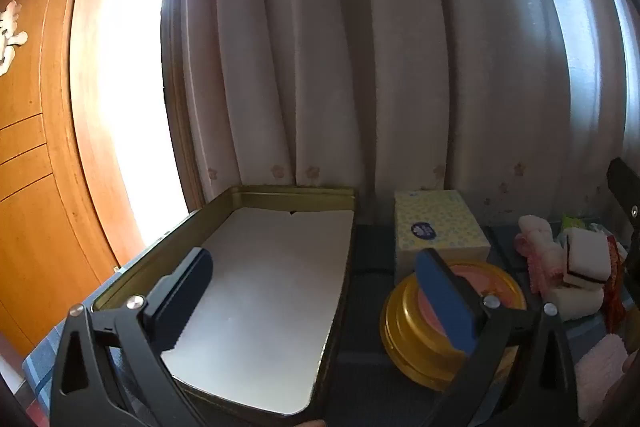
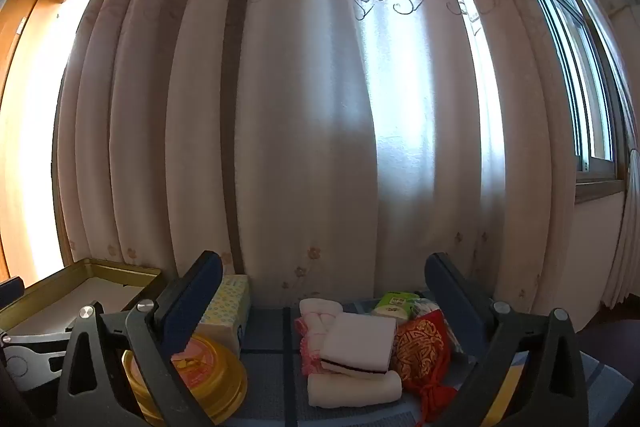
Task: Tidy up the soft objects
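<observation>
While jaws wide, sponge (image 2: 358, 343) between fingers (image 2: 192, 303).

You had one gold tray (image 1: 276, 193), one tissue box (image 1: 438, 223), one round gold tin (image 2: 208, 379), one sponge (image 2: 360, 341), one red pouch (image 2: 422, 347), one green packet (image 2: 394, 303), and two pale cloth rolls (image 2: 354, 389), one of them pink-trimmed (image 2: 316, 311).

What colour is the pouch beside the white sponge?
The pouch is red with a gold pattern, clearest in the right wrist view.
</observation>
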`<action>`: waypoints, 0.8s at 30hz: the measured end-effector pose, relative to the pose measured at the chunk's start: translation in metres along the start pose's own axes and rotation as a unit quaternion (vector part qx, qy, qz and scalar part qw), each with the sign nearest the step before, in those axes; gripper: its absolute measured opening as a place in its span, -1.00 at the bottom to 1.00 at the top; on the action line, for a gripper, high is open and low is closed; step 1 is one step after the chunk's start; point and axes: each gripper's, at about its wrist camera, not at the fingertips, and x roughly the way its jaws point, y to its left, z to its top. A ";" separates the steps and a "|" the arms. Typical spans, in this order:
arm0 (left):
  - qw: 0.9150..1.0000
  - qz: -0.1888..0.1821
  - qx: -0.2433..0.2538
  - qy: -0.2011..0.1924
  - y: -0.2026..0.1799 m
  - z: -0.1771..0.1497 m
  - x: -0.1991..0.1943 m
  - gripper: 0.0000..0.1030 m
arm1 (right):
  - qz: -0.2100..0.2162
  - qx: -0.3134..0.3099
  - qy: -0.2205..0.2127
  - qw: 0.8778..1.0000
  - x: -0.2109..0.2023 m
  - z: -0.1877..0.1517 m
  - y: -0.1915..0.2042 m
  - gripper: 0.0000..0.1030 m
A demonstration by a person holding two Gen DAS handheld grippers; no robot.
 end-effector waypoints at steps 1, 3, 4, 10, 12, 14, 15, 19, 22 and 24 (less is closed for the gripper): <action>1.000 0.000 0.000 0.002 0.000 0.000 0.000 0.99 | 0.000 0.000 0.000 1.000 0.000 0.000 0.000 0.99; 1.000 0.005 0.008 -0.003 -0.003 0.001 -0.003 0.99 | 0.000 0.000 -0.001 1.000 0.000 0.000 0.000 0.99; 1.000 0.005 0.008 -0.003 -0.004 0.001 -0.003 0.99 | 0.000 0.001 -0.001 1.000 0.000 0.000 0.000 0.99; 1.000 0.008 0.003 0.000 -0.002 0.004 0.001 0.99 | 0.002 0.002 -0.001 1.000 0.001 0.000 0.000 0.99; 1.000 0.007 0.001 0.000 0.000 -0.002 -0.003 0.99 | 0.002 0.001 -0.001 1.000 0.001 0.000 0.001 0.99; 1.000 0.006 -0.001 0.002 0.000 -0.003 -0.003 0.99 | 0.002 0.001 -0.001 1.000 0.001 0.000 0.001 0.99; 1.000 0.007 -0.002 0.003 0.001 -0.003 -0.002 0.99 | 0.002 0.000 -0.001 1.000 0.000 0.000 -0.002 0.99; 1.000 0.007 -0.002 0.003 0.001 -0.003 -0.001 0.99 | 0.001 0.003 -0.001 1.000 0.000 0.000 -0.002 0.99; 1.000 0.006 -0.003 0.001 0.002 -0.004 -0.001 0.99 | 0.001 0.003 0.000 1.000 0.002 0.002 0.000 0.99; 1.000 0.006 -0.005 0.001 0.003 -0.004 -0.001 0.99 | 0.001 0.003 0.001 1.000 0.004 0.000 -0.003 0.99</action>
